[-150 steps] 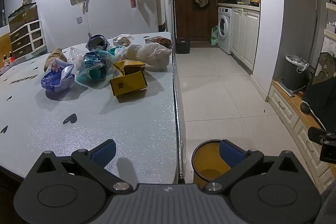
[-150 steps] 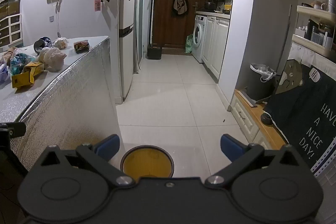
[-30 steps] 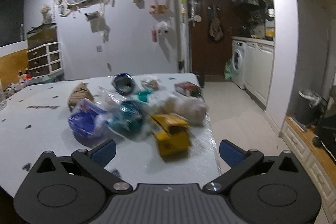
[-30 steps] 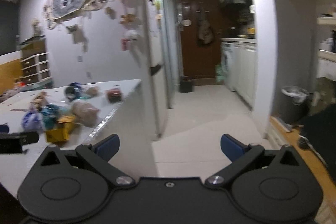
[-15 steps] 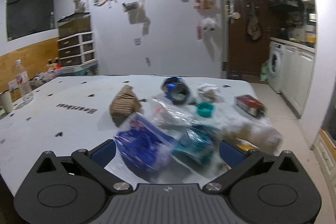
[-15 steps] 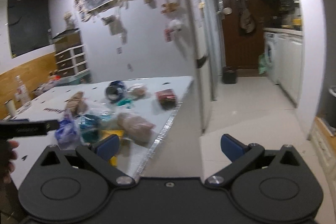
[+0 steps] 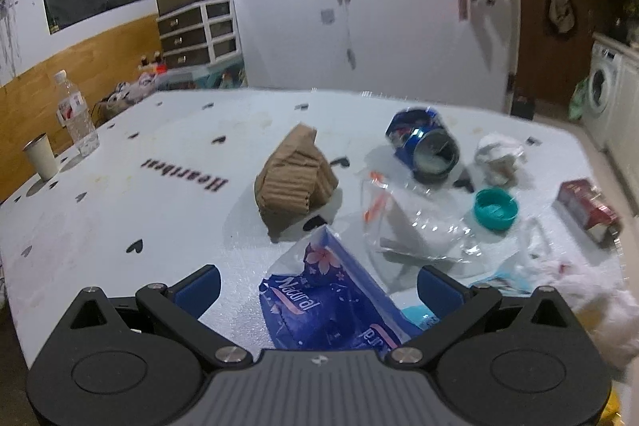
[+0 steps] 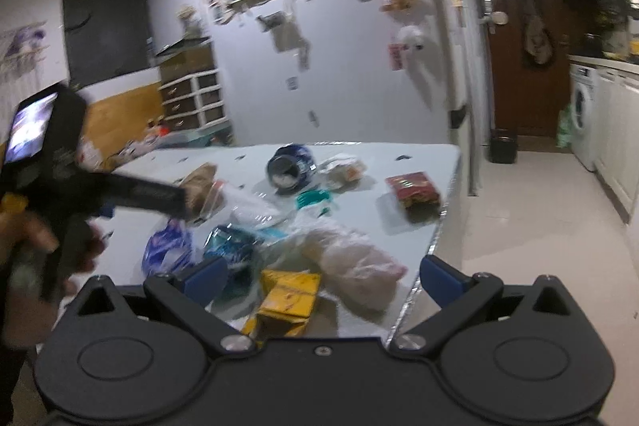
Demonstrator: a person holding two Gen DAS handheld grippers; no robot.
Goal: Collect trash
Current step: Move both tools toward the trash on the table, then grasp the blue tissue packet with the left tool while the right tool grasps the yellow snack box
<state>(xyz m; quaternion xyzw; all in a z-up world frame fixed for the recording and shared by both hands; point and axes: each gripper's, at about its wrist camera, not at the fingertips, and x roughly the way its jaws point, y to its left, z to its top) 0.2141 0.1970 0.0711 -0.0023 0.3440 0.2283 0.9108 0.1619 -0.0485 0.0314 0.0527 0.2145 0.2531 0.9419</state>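
Left wrist, blue wrapper (image 7: 331,302) lengthwise between open jaws

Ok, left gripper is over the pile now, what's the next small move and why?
Probably ease the left gripper a little forward and down, then close on the blue Natural wrapper. Its fingers are open and the wrapper already lies between them, the nearest piece of trash, apart from the brown corrugated cardboard. The right gripper is open too, holding nothing.

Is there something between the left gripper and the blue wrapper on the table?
Nothing visible. The left gripper is open, and the blue wrapper already lies between its fingertips on the table.
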